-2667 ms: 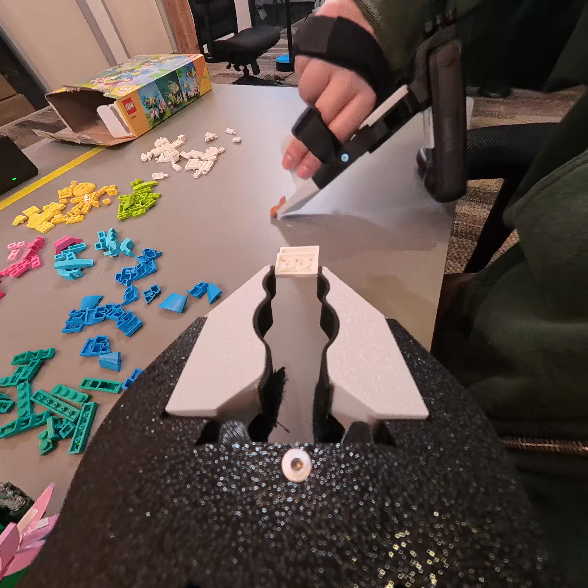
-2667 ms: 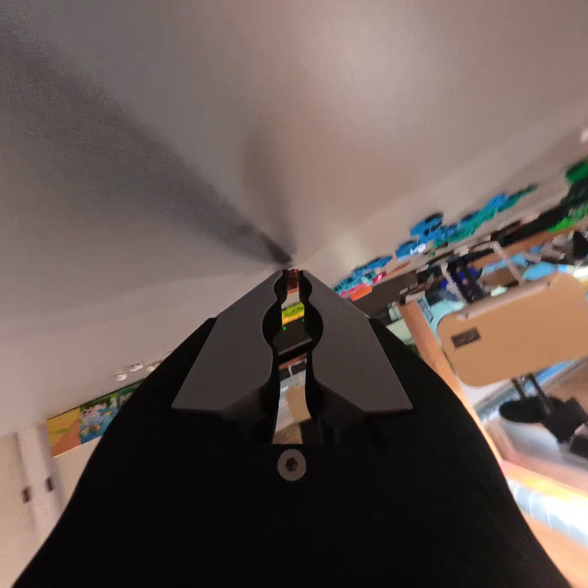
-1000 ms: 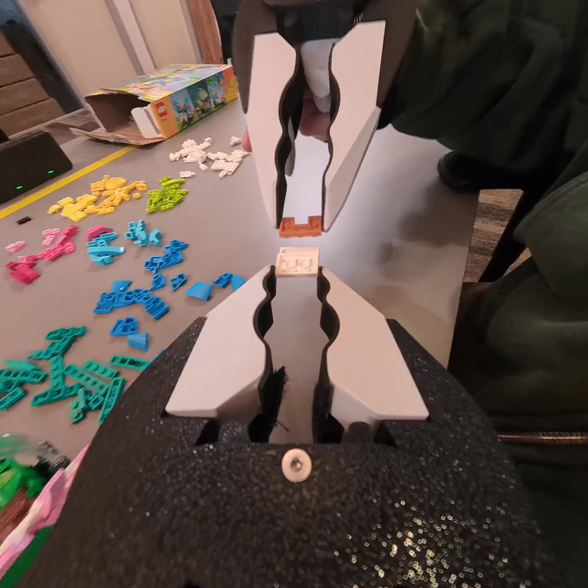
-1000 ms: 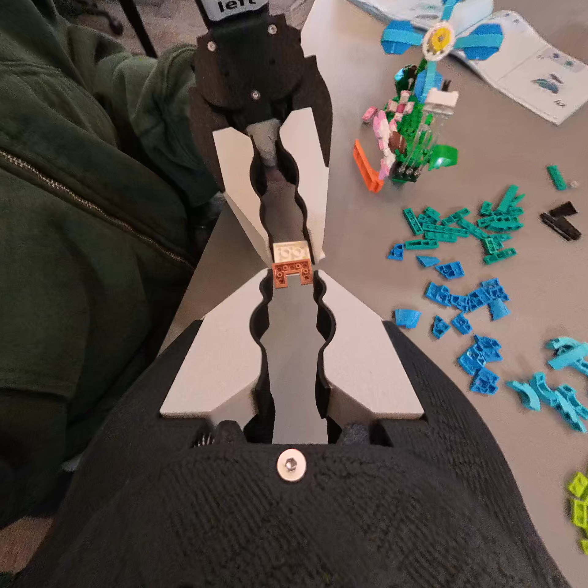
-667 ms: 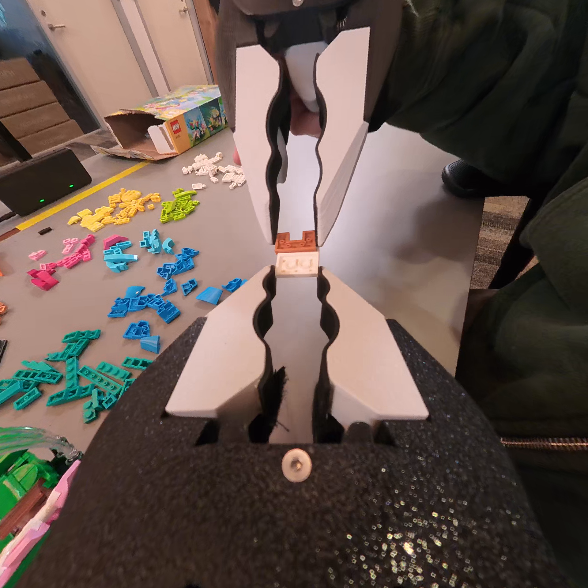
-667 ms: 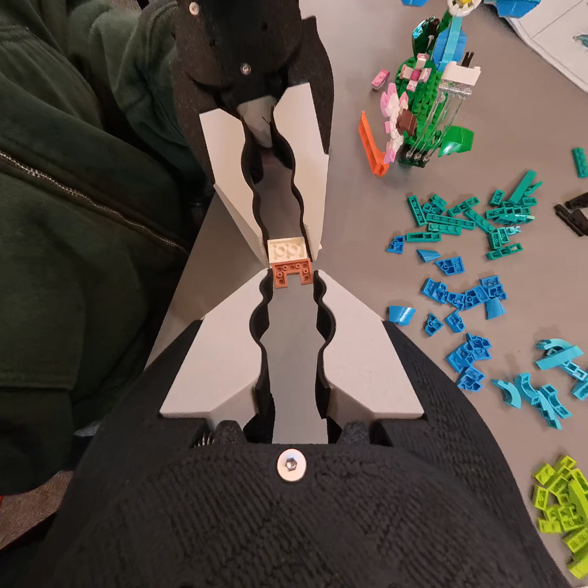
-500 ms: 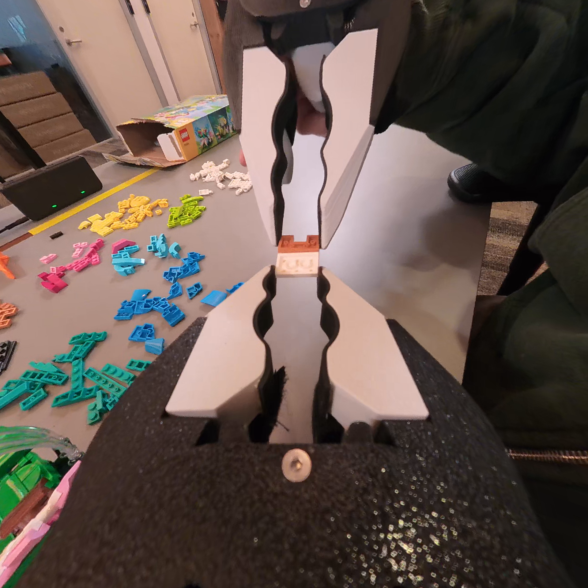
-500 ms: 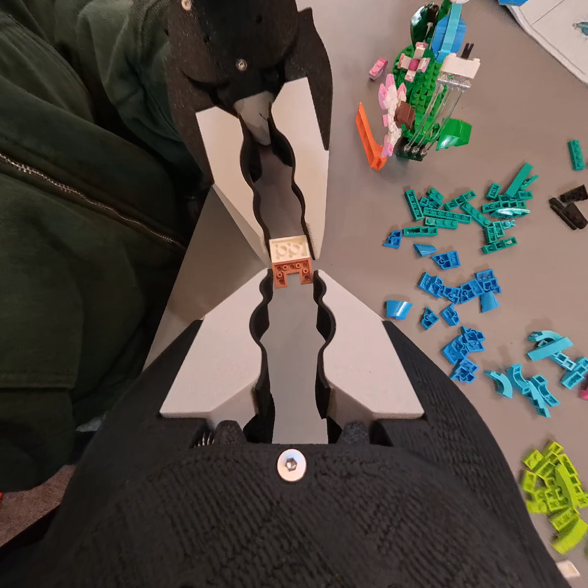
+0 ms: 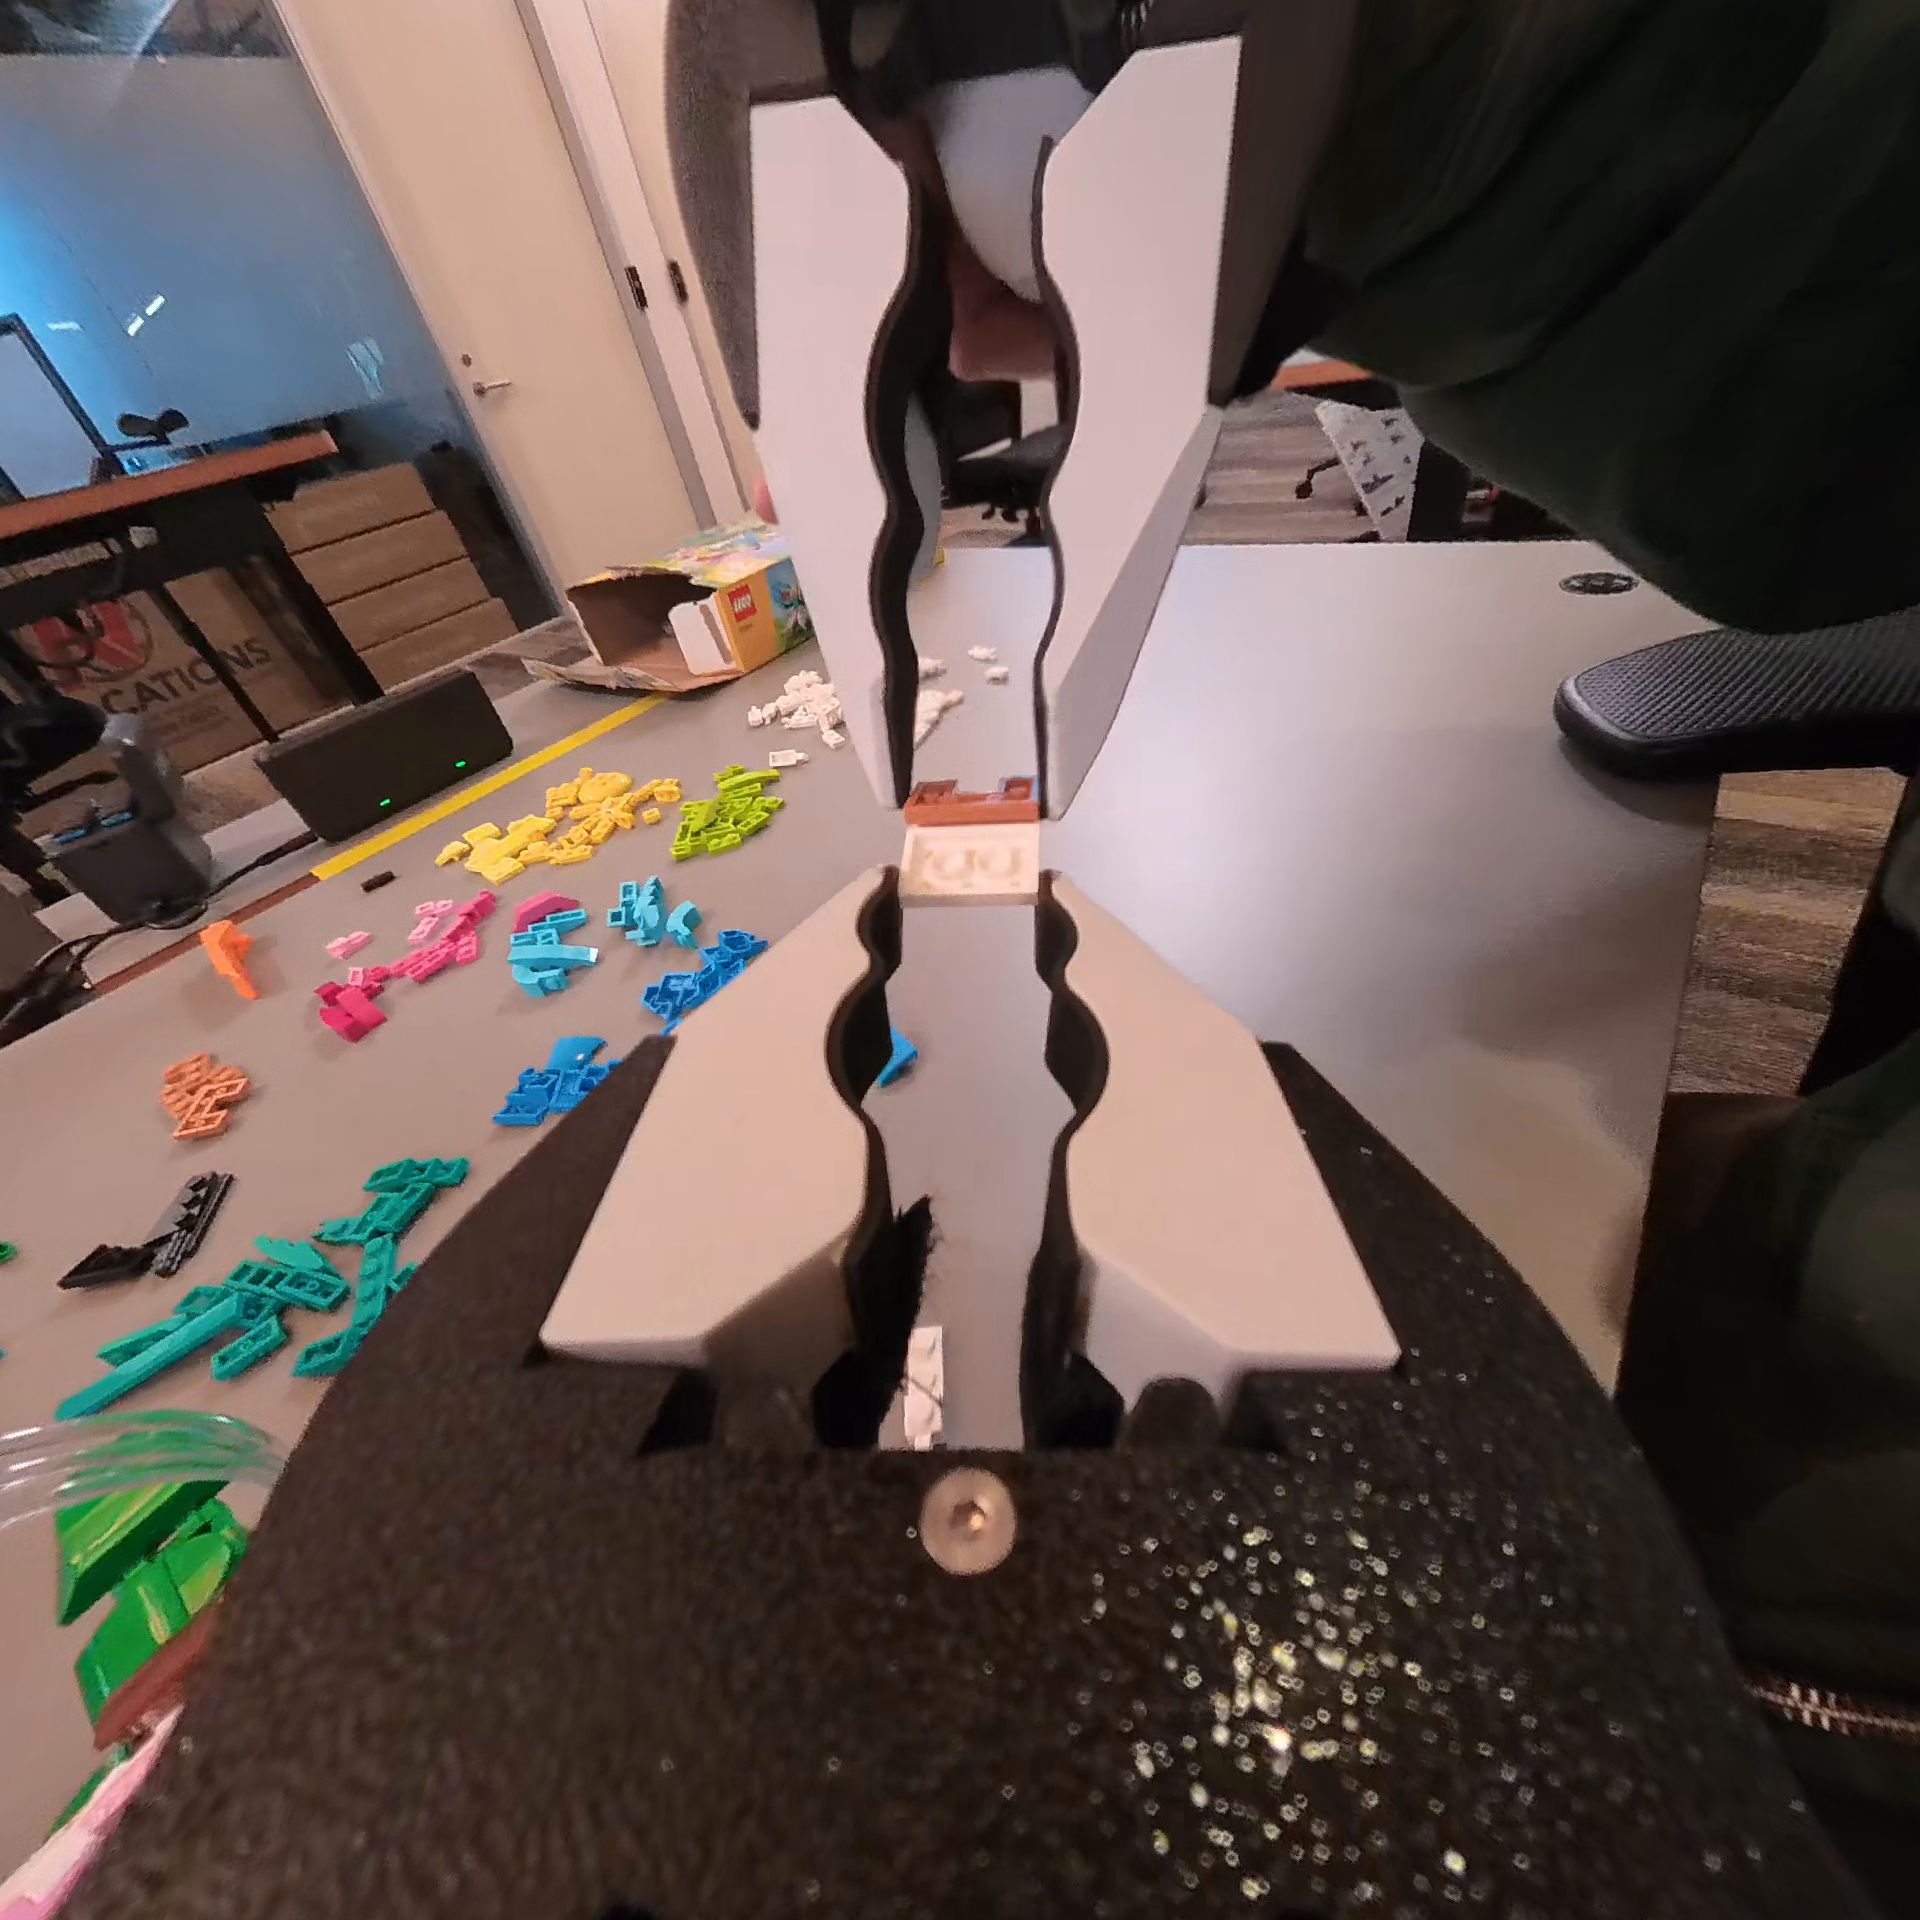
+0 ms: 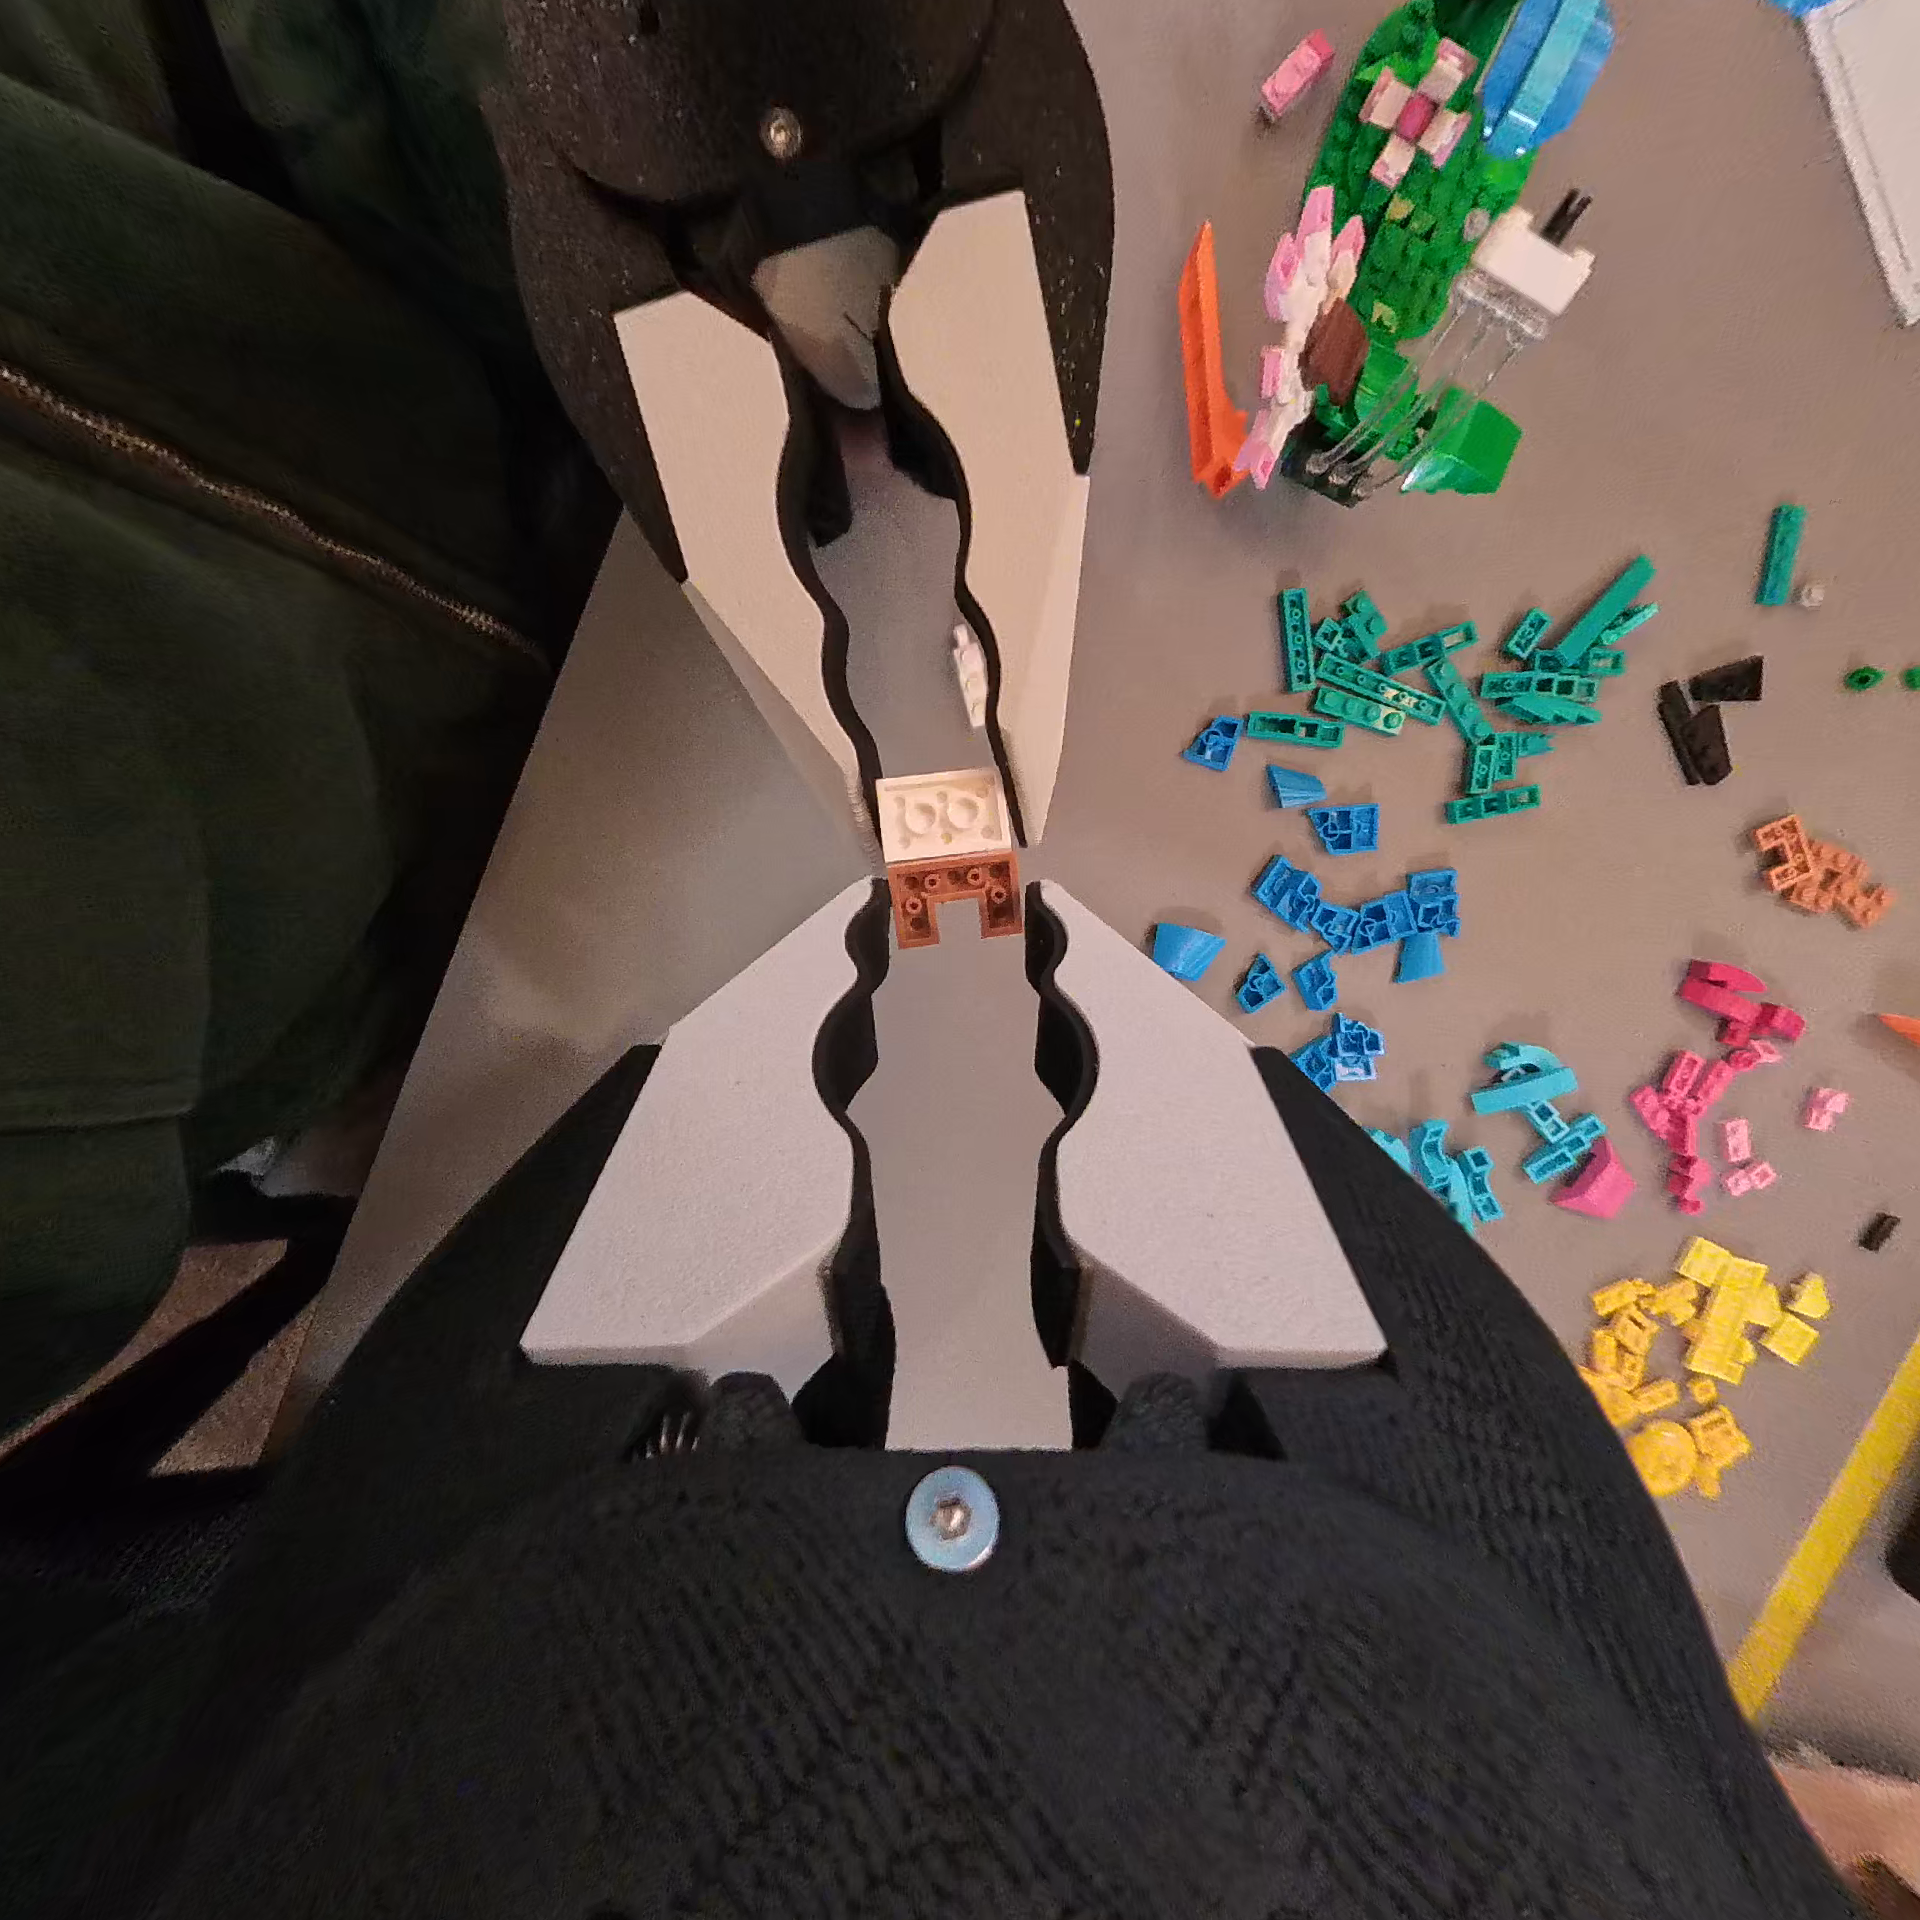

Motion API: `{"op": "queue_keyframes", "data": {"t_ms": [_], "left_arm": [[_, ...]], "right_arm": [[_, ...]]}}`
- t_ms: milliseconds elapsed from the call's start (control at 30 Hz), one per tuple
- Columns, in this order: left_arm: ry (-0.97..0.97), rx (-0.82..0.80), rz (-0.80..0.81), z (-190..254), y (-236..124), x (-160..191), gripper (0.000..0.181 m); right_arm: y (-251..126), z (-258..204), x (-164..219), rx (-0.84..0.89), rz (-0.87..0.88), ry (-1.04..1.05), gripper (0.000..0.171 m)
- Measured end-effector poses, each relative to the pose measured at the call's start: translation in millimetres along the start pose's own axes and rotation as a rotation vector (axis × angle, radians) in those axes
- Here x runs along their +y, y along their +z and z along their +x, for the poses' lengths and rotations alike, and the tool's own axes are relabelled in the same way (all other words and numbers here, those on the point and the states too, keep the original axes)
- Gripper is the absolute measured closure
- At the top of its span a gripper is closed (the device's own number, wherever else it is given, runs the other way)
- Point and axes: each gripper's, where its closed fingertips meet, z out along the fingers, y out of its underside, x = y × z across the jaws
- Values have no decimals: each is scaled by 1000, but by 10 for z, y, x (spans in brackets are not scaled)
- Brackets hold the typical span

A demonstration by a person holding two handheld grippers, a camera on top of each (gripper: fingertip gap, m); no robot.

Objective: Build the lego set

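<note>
My left gripper (image 9: 968,883) is shut on a white brick (image 9: 968,864), underside up, held in the air above the table's near edge. My right gripper (image 10: 954,914) is shut on a brown notched plate (image 10: 954,902). The two grippers face each other tip to tip. The brown plate (image 9: 971,802) is pressed against the white brick (image 10: 943,817); they touch edge to face. In the left wrist view the right gripper (image 9: 971,795) comes down from the top; in the right wrist view the left gripper (image 10: 940,831) comes from the top.
Loose bricks lie sorted by colour on the grey table (image 9: 1351,831): teal (image 10: 1455,686), blue (image 10: 1351,914), pink (image 10: 1714,1091), yellow (image 10: 1704,1340), orange (image 10: 1818,873), white (image 9: 821,707). A green flower build (image 10: 1392,270) stands at the far right. An open box (image 9: 696,623) lies at the back. A green sleeve (image 10: 208,623) is on the left.
The brown plate and white brick have come together from a small gap one second ago and now press against each other. Both grippers have risen and tilted, so more of the room shows.
</note>
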Motion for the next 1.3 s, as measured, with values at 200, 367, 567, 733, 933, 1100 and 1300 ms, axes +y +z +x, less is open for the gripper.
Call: {"op": "queue_keyframes", "data": {"t_ms": [200,367,567,733,933,1100,1300], "left_arm": [[6,-13,40,-18,-30,-69,158],[-4,-16,48,-31,-39,-80,158],[-83,-43,87,-122,-84,-145,158],[-238,-34,134,-211,-146,-230,158],[-332,-3,147,-209,-151,-249,158],[-344,31,136,-150,-140,-263,158],[-363,60,88,-107,-130,-230,158]], "right_arm": [[-25,5,-57,-9,-40,-30,145],[-32,27,-67,13,-35,-37,143],[-118,98,-165,160,66,-154,126],[-131,182,-210,513,77,-552,120],[-73,218,-233,749,8,-778,139],[-131,248,-300,834,7,-845,162],[-117,206,-270,849,-51,-974,161]]}}
